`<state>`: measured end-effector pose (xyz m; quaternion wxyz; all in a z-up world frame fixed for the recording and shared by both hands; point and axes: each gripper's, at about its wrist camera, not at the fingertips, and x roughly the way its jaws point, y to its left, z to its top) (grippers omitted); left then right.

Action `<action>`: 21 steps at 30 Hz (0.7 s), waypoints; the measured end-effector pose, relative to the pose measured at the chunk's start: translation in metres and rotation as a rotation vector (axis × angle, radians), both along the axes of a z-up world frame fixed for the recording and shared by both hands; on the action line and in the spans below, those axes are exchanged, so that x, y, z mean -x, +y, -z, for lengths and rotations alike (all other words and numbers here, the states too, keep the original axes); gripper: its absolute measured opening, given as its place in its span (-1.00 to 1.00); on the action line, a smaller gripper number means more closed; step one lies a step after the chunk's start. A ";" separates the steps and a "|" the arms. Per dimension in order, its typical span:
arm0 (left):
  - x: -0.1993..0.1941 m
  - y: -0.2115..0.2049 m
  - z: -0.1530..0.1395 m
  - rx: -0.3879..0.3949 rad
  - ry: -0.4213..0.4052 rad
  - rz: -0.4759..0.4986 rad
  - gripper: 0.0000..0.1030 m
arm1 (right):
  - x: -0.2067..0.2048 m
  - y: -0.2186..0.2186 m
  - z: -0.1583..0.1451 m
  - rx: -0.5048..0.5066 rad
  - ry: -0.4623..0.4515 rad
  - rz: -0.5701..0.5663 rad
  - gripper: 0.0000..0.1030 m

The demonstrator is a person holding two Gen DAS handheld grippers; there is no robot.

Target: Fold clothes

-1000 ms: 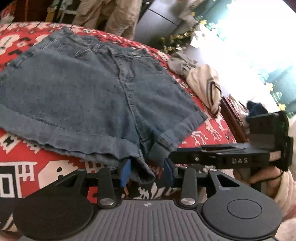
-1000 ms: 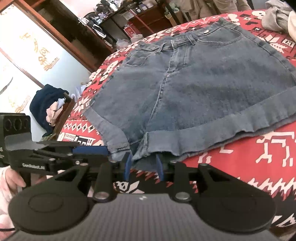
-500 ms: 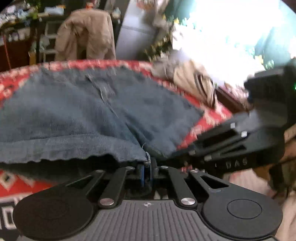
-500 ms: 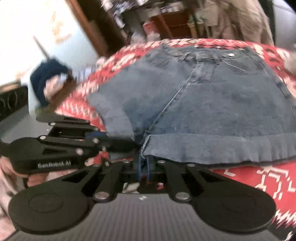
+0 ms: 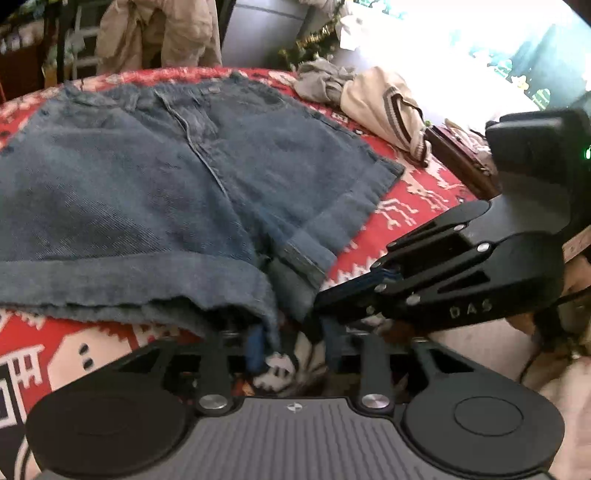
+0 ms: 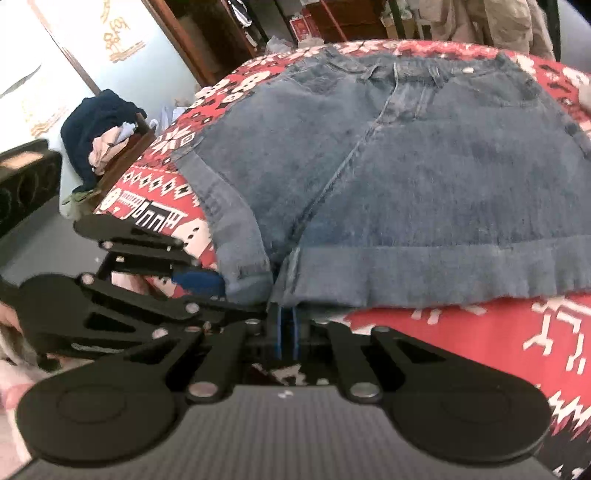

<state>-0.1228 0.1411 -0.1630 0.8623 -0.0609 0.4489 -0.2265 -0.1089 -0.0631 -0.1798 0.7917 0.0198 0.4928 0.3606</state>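
Blue denim shorts (image 5: 155,177) (image 6: 424,162) lie flat on a red patterned blanket (image 5: 402,210) (image 6: 461,339), waistband far, cuffed hems toward me. My left gripper (image 5: 293,345) sits at the inner hem of one leg with its jaws opening. The hem edge hangs by its left pad, not pinched. My right gripper (image 6: 287,334) is at the crotch, its blue pads a narrow slit apart and starting to open, with the hem edge still between them. Each gripper also shows from the side in the other's view: right gripper (image 5: 321,299), left gripper (image 6: 218,284).
A beige striped sweater (image 5: 384,103) and a grey garment (image 5: 321,85) lie at the bed's far right by a wooden edge (image 5: 461,162). A chair with dark blue clothes (image 6: 99,122) stands left of the bed. Beige clothing (image 5: 159,33) hangs behind.
Both grippers closed on the inner hems half a second ago. The left jaws have since spread and let go of the hem. Both views have rolled to a more level look at the shorts.
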 end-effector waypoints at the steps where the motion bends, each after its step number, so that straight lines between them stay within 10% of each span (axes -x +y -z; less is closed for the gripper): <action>1: 0.004 -0.001 -0.001 -0.013 -0.012 -0.004 -0.03 | 0.001 -0.003 -0.002 -0.002 0.000 0.000 -0.78; 13: 0.005 -0.044 0.006 -0.244 -0.158 -0.003 0.18 | -0.023 -0.145 -0.047 0.212 -0.258 0.442 -0.44; 21: 0.000 -0.051 0.009 -0.288 -0.223 -0.062 -0.02 | -0.067 -0.202 -0.013 0.151 -0.177 0.598 -0.42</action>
